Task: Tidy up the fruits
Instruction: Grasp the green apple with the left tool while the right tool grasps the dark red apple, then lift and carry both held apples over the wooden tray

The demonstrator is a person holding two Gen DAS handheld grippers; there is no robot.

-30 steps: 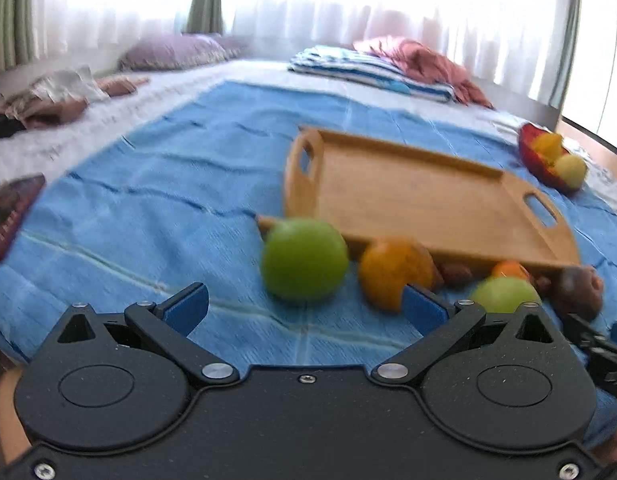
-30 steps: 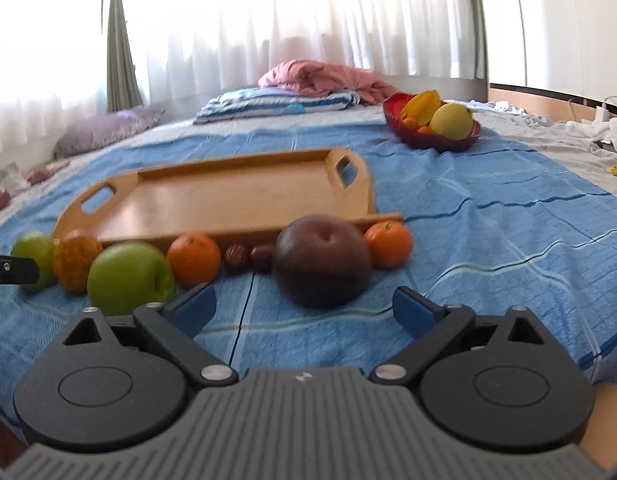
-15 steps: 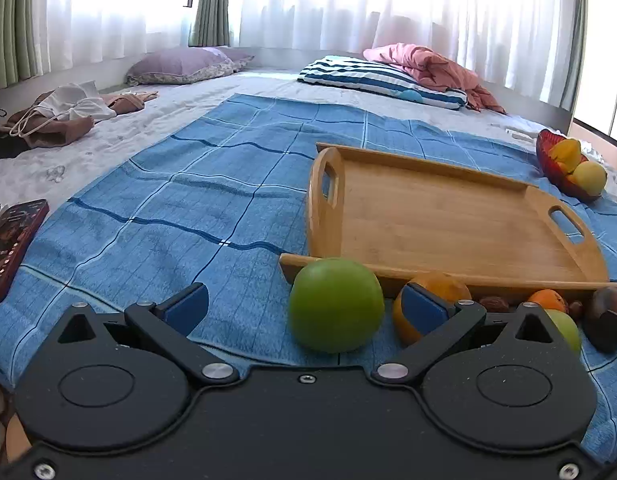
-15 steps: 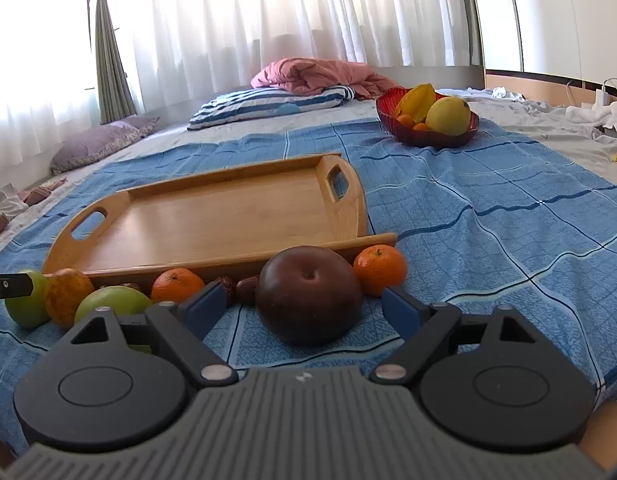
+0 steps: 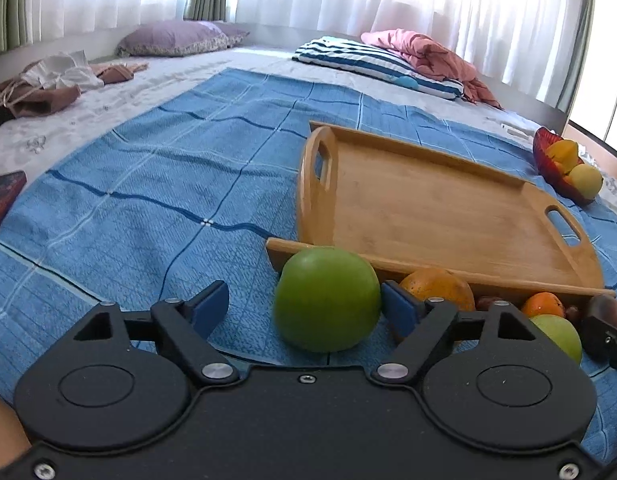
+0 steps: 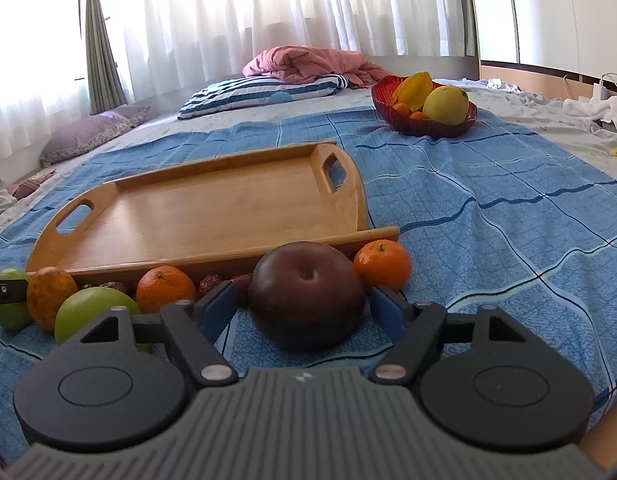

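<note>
Left wrist view. Left tongs [image 5: 306, 306]: jaws closing, green apple [image 5: 327, 298] between them; right pad just beside or touching the apple, left pad clearly apart from it. Apple lies on blue checked cloth [image 5: 168, 184], against the near rim of the wooden tray [image 5: 440, 208]. Orange fruit [image 5: 436, 286] just right of it. Red bowl [image 5: 548, 168] with fruit far right.

Right wrist view. Right tongs [image 6: 304, 312]: jaws closing, dark brown apple [image 6: 307, 294] between them, pads close beside it, contact not clear. Small orange [image 6: 383, 265] to its right; another orange [image 6: 164, 288], second green apple [image 6: 90, 312] to its left, along the tray's near rim.
</note>
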